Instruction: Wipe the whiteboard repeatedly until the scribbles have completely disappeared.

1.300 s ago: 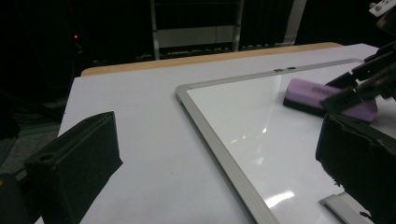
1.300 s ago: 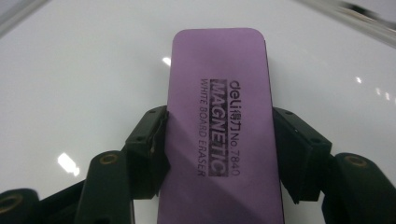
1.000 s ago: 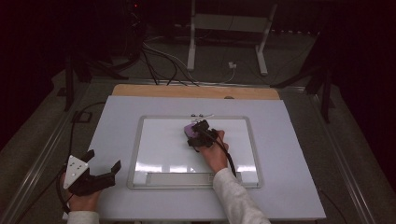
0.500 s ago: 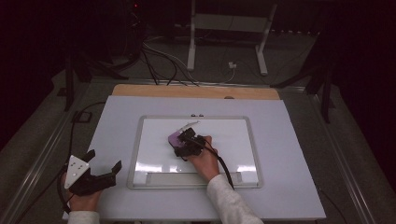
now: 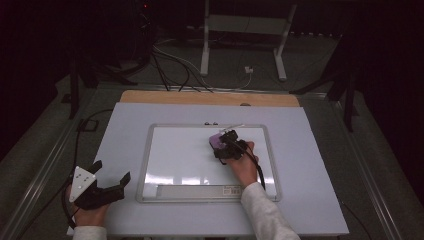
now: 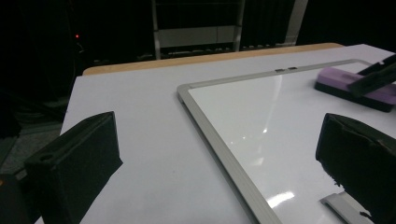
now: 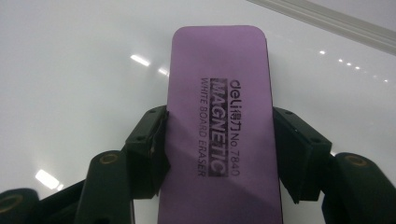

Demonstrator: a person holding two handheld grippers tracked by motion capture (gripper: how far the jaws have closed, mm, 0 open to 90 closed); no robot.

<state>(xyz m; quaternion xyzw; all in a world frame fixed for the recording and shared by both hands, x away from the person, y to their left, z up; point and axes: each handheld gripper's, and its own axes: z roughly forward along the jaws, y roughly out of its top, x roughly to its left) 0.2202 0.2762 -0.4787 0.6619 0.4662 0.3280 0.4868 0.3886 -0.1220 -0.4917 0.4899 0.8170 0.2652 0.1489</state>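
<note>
The right gripper (image 7: 219,154) has its two black jaws pressed against the long sides of a purple eraser (image 7: 219,102), one jaw on each flank, holding it flat on the whiteboard (image 7: 70,70). The eraser's top face carries dark print (it reads "MAGNETIC" and "WHITE BOARD ERASER"). In the high view the same eraser (image 5: 218,141) sits in the upper right part of the whiteboard (image 5: 175,155), just below its top frame edge, with the right gripper (image 5: 226,147) over it and the person's right hand (image 5: 244,167) behind it, the pale sleeve running down to the bottom of that view.

The left gripper (image 6: 219,154) has its jaws spread wide with nothing between them; between them lie the bare table cover and the board's left frame edge (image 6: 219,135). In the high view the left gripper (image 5: 107,182) rests near the front left corner of the pale table cover (image 5: 310,150), well apart from the eraser and just outside the board's lower left corner. A strip of wooden tabletop (image 5: 175,97) shows beyond the cover's far edge.
</note>
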